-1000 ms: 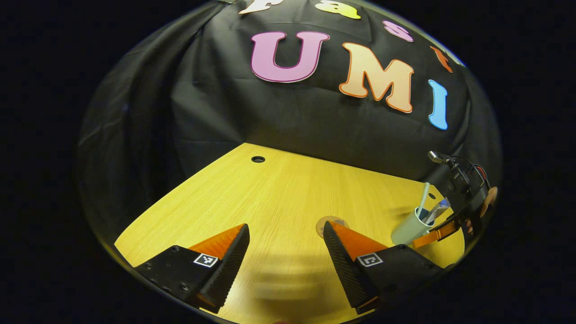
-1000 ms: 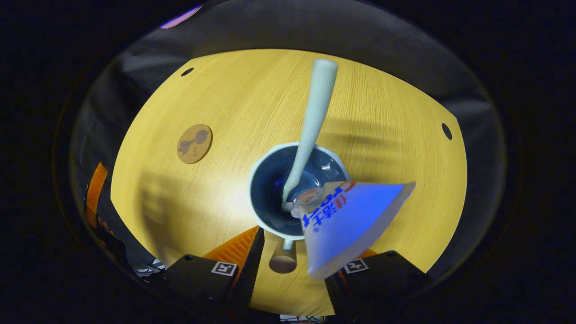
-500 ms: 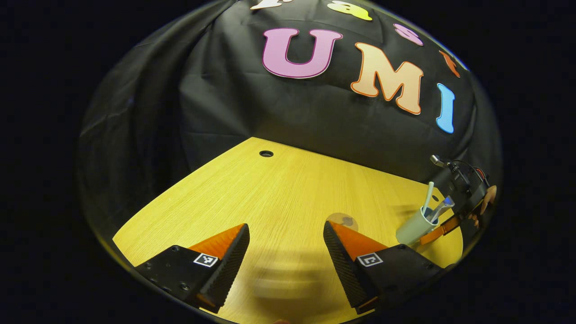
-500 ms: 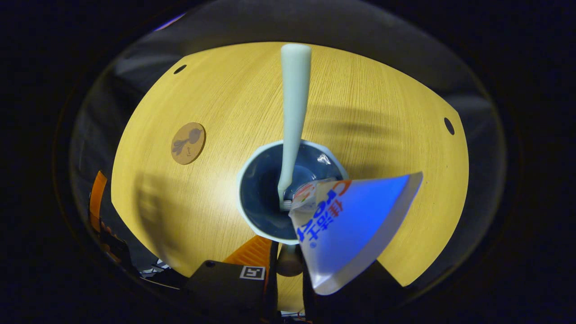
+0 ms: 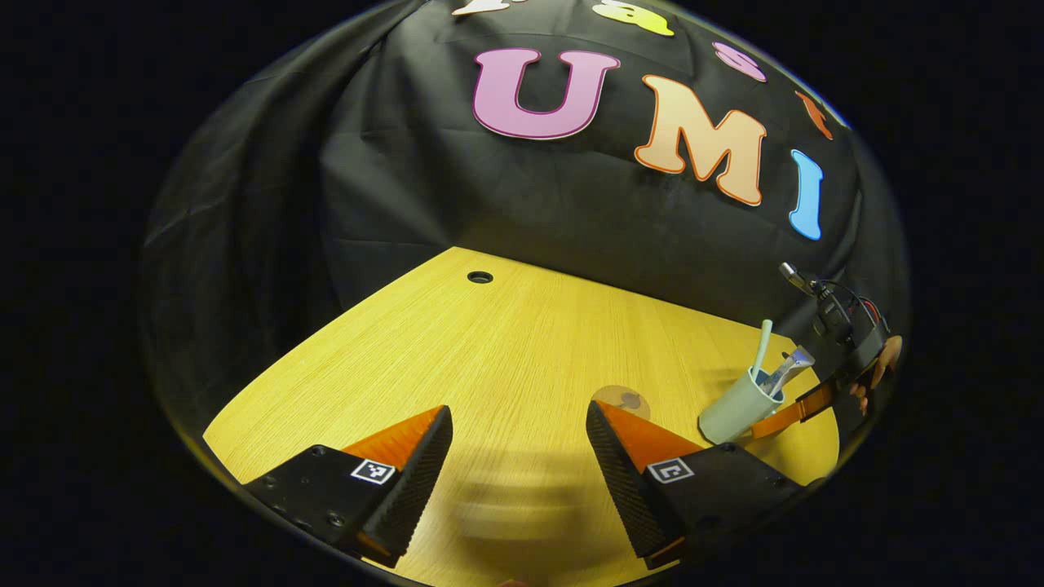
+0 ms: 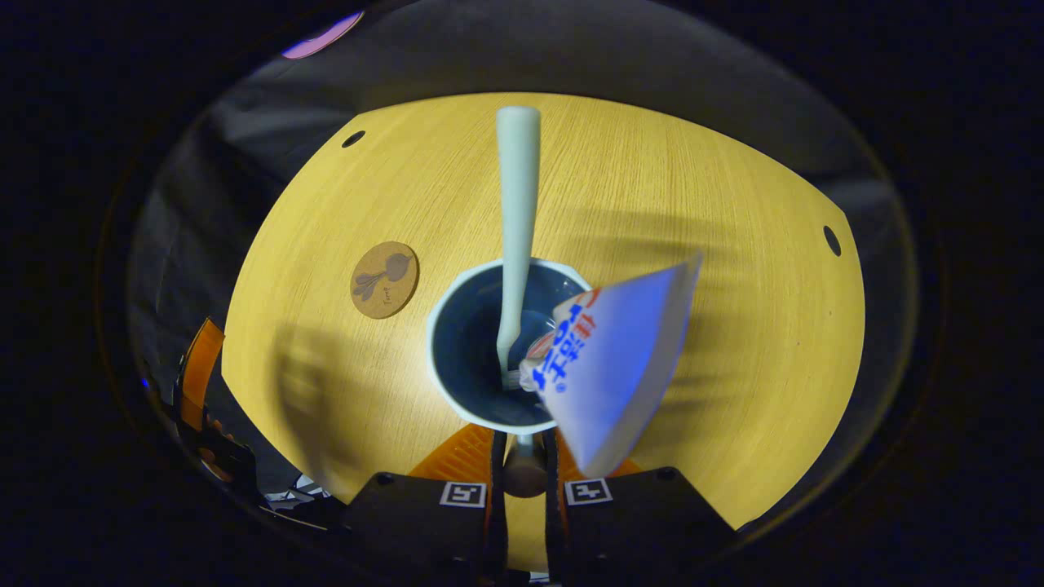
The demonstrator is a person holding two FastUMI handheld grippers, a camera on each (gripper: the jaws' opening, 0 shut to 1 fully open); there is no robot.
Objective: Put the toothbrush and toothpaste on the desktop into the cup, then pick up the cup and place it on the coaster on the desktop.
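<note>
Above the desk (image 6: 734, 269), the right gripper (image 6: 522, 465) has clamped the cup (image 6: 461, 334) handle; toothpaste (image 6: 616, 359) shifted; left gripper (image 5: 518, 456) stays apart.

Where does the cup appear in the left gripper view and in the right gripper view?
Left gripper view: the cup stands at the far right, on the desk, right of the coaster.
Right gripper view: the cup is at the centre, seen from above, right of the coaster.
Shared landmark: the round coaster.
</note>
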